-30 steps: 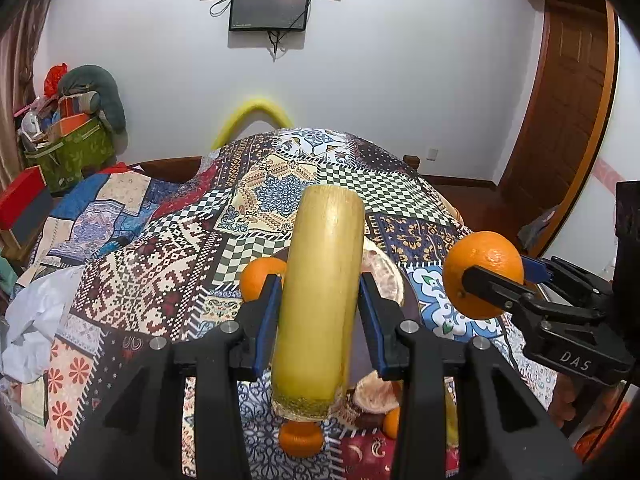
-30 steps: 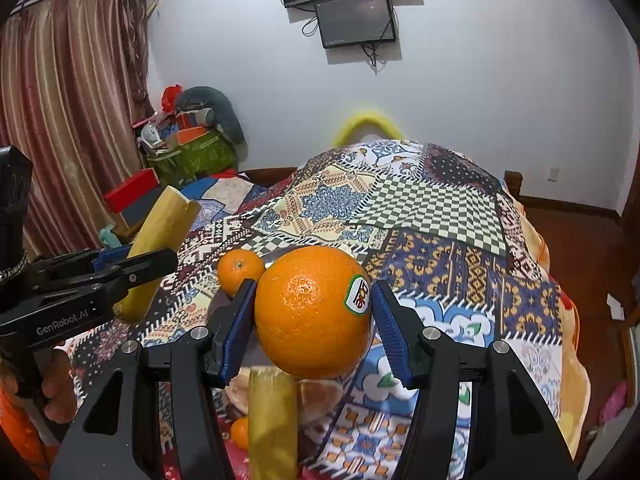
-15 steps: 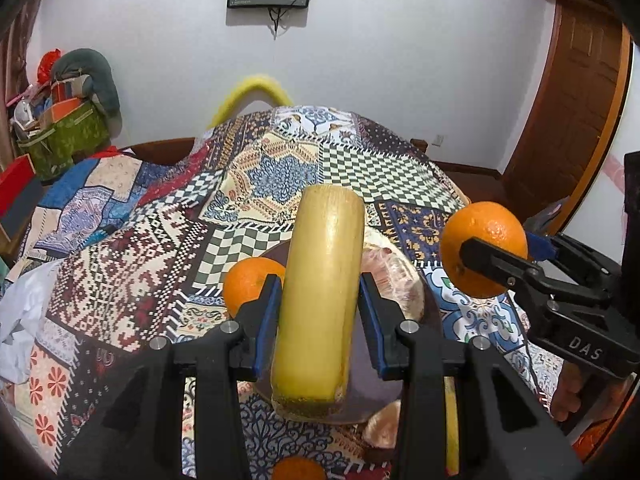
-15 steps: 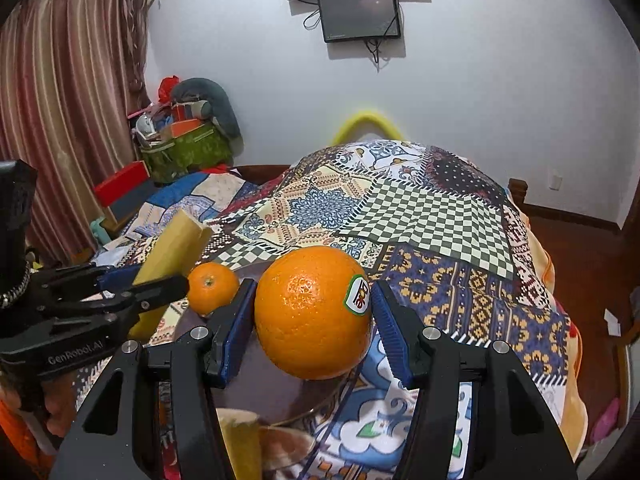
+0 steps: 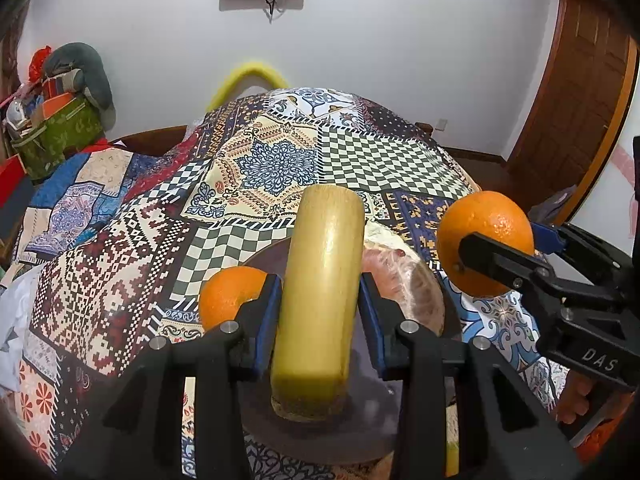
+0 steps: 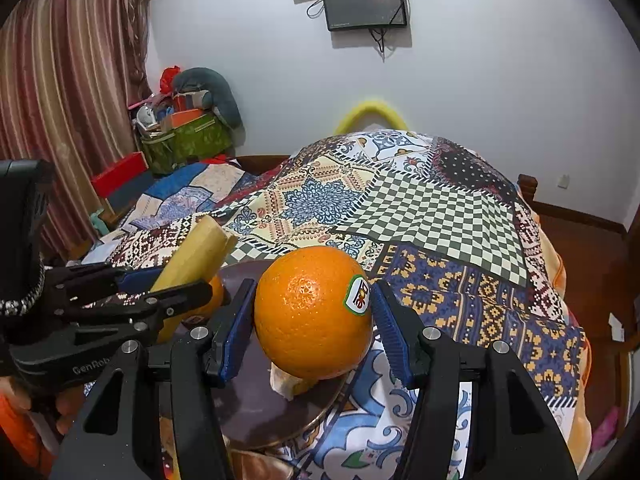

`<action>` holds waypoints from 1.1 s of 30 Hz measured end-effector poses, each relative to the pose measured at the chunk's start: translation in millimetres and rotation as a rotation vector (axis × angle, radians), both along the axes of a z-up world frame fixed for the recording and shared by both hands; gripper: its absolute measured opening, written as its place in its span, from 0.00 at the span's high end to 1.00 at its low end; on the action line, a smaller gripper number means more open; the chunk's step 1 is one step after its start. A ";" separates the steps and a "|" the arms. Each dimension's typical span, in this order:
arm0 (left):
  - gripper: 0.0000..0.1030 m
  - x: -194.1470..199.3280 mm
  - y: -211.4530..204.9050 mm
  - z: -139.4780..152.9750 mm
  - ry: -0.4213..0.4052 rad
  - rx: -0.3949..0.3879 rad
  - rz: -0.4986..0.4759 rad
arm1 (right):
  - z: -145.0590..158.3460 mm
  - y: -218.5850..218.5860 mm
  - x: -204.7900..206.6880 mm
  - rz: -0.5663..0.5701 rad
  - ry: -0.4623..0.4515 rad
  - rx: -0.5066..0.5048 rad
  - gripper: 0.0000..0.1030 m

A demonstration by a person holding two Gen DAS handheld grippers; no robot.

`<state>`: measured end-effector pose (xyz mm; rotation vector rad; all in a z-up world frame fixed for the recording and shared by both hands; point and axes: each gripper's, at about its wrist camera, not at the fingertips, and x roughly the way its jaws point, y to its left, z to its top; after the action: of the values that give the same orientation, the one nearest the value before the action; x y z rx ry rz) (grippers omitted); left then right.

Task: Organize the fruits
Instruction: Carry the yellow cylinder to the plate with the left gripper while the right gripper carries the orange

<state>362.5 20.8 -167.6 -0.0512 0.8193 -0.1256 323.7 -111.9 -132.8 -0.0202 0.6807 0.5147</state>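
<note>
Left claw (image 5: 320, 316) grips cane stalk (image 5: 322, 292) lengthwise, pointing forward; right claw (image 6: 314, 320) grips orange (image 6: 312, 312).

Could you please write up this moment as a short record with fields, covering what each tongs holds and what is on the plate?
left tongs: shut on yellow stalk, over the plate
right tongs: shut on stickered orange, held above the plate's right edge
plate: dark, round, on the patchwork quilt
on plate: small orange at left, peeled pomelo piece at right
sticker: on the held orange, facing the right wrist camera
background: wall screen, curtain
</note>
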 end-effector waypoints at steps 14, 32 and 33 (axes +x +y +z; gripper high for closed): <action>0.63 3.0 6.4 6.5 -0.025 -0.012 0.009 | -3.6 5.1 9.7 0.027 0.022 -0.009 0.47; 0.63 -14.6 44.0 5.4 -0.023 0.001 0.080 | -22.2 44.7 25.1 0.126 0.096 -0.084 0.47; 0.63 -14.8 44.3 4.9 -0.022 0.000 0.080 | -23.9 46.2 26.0 0.128 0.104 -0.089 0.47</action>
<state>347.7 65.0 -162.7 -0.0820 0.7942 -0.0510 349.7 -65.7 -156.7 -0.1216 0.8073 0.6117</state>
